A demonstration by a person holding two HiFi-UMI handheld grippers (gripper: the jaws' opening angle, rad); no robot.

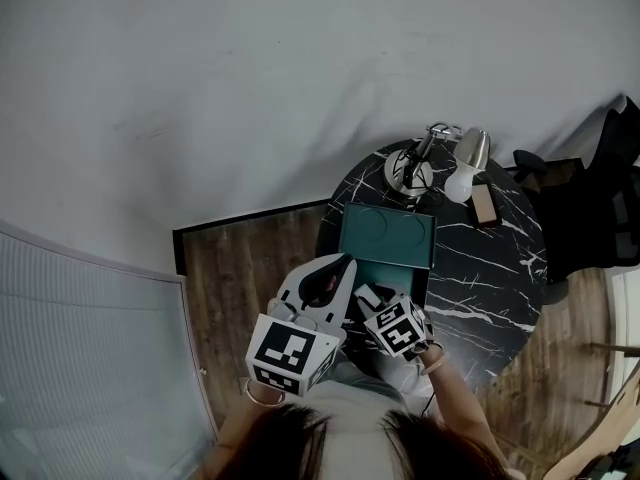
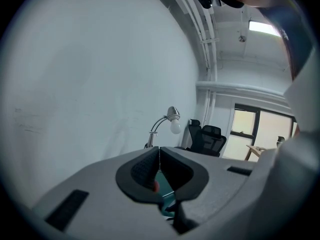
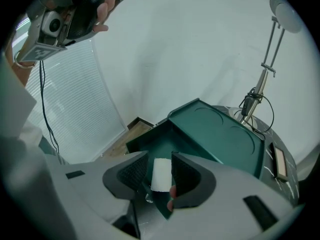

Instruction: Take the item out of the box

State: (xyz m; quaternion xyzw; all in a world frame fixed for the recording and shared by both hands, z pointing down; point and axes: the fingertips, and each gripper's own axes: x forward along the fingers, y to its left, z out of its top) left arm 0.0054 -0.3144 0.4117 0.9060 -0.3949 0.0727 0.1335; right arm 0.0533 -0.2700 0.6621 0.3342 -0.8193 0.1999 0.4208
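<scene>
A dark green box (image 1: 402,274) stands open on the round black marble table (image 1: 485,288), its lid (image 1: 388,234) folded back toward the lamp. In the right gripper view a small white item (image 3: 161,175) sits inside the box (image 3: 150,143), between the jaws of my right gripper (image 3: 160,157). The jaws stand apart, with a gap showing on the item's left side. My right gripper (image 1: 373,294) hovers at the box's near edge. My left gripper (image 1: 340,266) is raised to the left of the box; its pads (image 2: 159,151) meet with nothing between them, and it faces the wall.
A desk lamp (image 1: 466,164) with coiled cables at its base stands at the table's far edge, beside a small brown block (image 1: 484,205). A black office chair (image 1: 600,203) is to the right. Wood flooring and a white blind (image 3: 75,99) lie to the left.
</scene>
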